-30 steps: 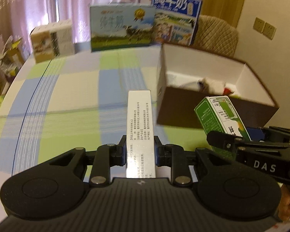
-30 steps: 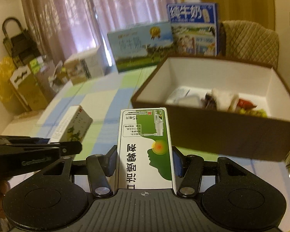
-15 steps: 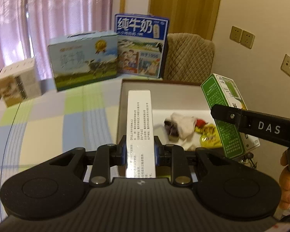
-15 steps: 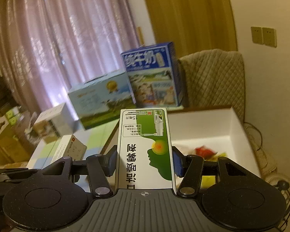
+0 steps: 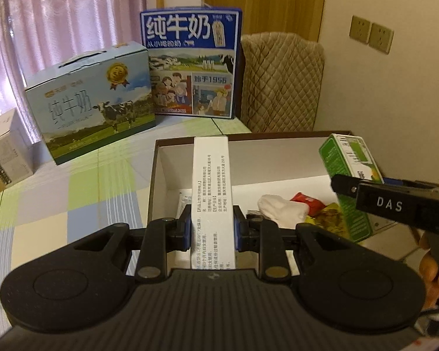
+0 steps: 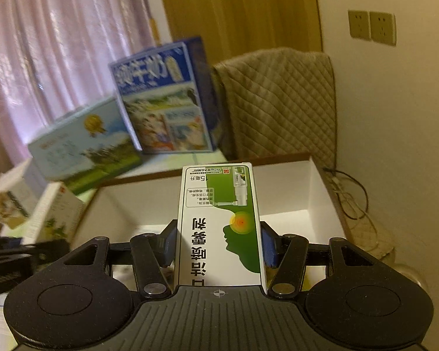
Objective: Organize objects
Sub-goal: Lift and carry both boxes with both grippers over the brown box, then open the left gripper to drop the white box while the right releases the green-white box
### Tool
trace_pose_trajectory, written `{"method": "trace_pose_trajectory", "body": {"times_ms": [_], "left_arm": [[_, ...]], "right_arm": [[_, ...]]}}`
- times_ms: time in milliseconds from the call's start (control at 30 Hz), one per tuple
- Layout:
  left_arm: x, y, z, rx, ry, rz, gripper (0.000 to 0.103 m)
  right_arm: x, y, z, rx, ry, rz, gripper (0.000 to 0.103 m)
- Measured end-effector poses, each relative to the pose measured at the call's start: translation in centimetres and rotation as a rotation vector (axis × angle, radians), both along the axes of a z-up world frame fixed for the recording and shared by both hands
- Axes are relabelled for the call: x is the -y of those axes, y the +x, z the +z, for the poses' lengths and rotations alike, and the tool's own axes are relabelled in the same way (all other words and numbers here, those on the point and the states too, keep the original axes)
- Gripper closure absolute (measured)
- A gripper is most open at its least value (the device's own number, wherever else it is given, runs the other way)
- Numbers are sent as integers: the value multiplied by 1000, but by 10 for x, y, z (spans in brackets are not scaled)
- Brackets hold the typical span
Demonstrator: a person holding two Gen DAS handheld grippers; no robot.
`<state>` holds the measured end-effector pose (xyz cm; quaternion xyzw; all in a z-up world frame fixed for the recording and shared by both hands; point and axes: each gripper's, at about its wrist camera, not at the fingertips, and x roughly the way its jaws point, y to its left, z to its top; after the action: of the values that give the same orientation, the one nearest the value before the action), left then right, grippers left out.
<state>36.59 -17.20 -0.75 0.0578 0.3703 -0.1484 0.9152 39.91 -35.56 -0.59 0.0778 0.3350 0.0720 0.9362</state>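
L claw (image 5: 212, 229) is clamped on a narrow white carton (image 5: 212, 184), blue pads pressing both long sides, carton pointing fwd over the near-left part of the open cardboard box (image 5: 161, 158). R claw (image 6: 218, 247) grips a green-and-white spray carton (image 6: 219, 219) the same way, held above the box's near edge; in the L wrist view that green carton (image 5: 351, 175) sits over the box's right side, w/ the R claw's black arm marked "DAS" across it.

Inside the box, per L view: a white crumpled wrapper (image 5: 281, 207), a red packet (image 5: 305, 201) just beside it, a yellow packet (image 5: 327, 219) nearer the green carton, and a flat white sachet (image 5: 184, 201) partly hidden behind the white carton.

Box rests on the checked-cloth counter (image 5: 73, 193). Beyond the box's far-left corner stands a light blue milk case (image 5: 90, 102) w/ a cow picture; touching it, directly behind the box, a dark blue milk case (image 5: 190, 64). A small white box (image 5: 3, 149) is well left of the cardboard box. A quilted chair back (image 5: 281, 82) rises behind the box's far-right side. R view is motion-blurred on the left.
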Motion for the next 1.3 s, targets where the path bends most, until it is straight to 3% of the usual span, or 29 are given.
{"method": "trace_pose_trajectory", "body": {"times_ms": [367, 767, 800, 867, 1133, 1300], "left_arm": [[17, 67, -44, -90, 84, -7, 81], [33, 88, -66, -103, 109, -24, 80], [34, 88, -65, -92, 112, -27, 79], [35, 90, -63, -83, 112, -25, 66], [36, 88, -58, -83, 111, -41, 53], [34, 86, -56, -78, 110, -36, 52]], "right_arm": [[10, 43, -39, -87, -62, -1, 50], [14, 56, -50, -115, -53, -19, 50], [15, 56, -50, -115, -50, -20, 50], [16, 55, -48, -112, -46, -22, 50], [19, 55, -46, -110, -26, -33, 50], [21, 55, -46, -100, -8, -40, 50]]}}
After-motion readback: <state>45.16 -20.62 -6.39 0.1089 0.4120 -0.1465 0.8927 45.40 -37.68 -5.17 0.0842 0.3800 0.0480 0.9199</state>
